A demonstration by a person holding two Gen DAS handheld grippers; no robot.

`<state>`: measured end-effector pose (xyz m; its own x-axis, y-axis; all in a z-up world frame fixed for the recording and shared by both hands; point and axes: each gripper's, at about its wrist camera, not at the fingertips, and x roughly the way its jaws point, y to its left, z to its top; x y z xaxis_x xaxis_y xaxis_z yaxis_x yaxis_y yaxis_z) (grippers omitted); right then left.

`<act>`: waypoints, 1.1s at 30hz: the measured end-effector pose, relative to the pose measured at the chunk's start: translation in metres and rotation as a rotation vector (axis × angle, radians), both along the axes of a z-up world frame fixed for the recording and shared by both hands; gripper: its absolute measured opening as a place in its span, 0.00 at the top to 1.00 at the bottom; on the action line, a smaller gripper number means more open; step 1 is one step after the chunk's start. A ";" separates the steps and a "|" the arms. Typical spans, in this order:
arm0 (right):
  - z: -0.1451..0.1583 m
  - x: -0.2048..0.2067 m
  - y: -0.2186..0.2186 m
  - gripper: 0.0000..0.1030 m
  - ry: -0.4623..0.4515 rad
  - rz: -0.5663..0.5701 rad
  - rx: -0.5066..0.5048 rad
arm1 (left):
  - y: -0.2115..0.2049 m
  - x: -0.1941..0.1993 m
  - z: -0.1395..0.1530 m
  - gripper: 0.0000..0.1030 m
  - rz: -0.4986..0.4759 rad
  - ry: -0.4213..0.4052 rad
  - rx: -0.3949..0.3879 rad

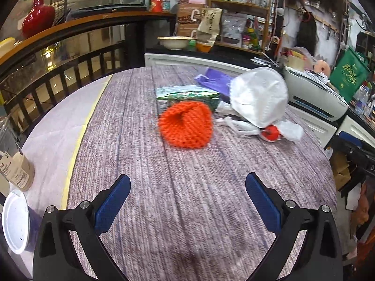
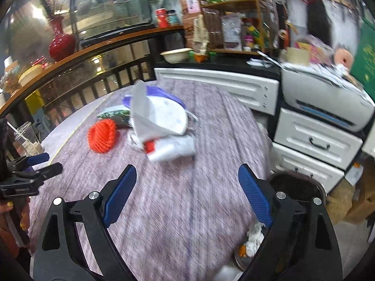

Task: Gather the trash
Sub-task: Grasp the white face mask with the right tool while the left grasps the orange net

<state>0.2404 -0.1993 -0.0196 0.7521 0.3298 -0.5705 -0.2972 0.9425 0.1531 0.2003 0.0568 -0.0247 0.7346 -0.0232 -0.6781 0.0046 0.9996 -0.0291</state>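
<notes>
Trash lies in a heap on the table's woven cloth (image 1: 187, 210): an orange foam net (image 1: 186, 125), a green packet (image 1: 187, 96), a white face mask (image 1: 259, 96), a purple piece (image 1: 215, 79) and a crumpled white wrapper with a red bit (image 1: 271, 132). My left gripper (image 1: 187, 182) hovers short of the net, open and holding nothing. In the right wrist view the same net (image 2: 103, 135), mask (image 2: 159, 114) and wrapper (image 2: 171, 149) lie ahead of my right gripper (image 2: 187, 173), which is also open with nothing in it. The left gripper (image 2: 35, 161) shows at the left edge.
A dark bin (image 2: 297, 187) with scraps inside stands below the table's right edge. White drawers (image 2: 314, 138) and a printer (image 2: 328, 103) are to the right. A lidded cup (image 1: 15, 220) and a bottle (image 1: 17, 171) stand at the table's left. A railing (image 1: 58, 75) runs behind.
</notes>
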 end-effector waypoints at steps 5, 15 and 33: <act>0.015 0.023 0.036 0.15 -0.018 0.075 -0.022 | 0.013 0.017 -0.006 0.06 0.007 0.021 -0.010; 0.016 0.082 0.098 0.37 0.023 0.147 -0.075 | 0.015 0.058 -0.014 0.06 0.005 0.076 0.003; 0.017 0.091 0.106 0.93 0.045 0.204 -0.048 | 0.009 0.113 -0.024 0.09 0.014 0.117 -0.013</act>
<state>0.3313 -0.0933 -0.0021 0.6460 0.4442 -0.6207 -0.4765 0.8700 0.1266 0.3135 0.0657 -0.0482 0.6506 -0.0226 -0.7591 -0.0140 0.9990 -0.0417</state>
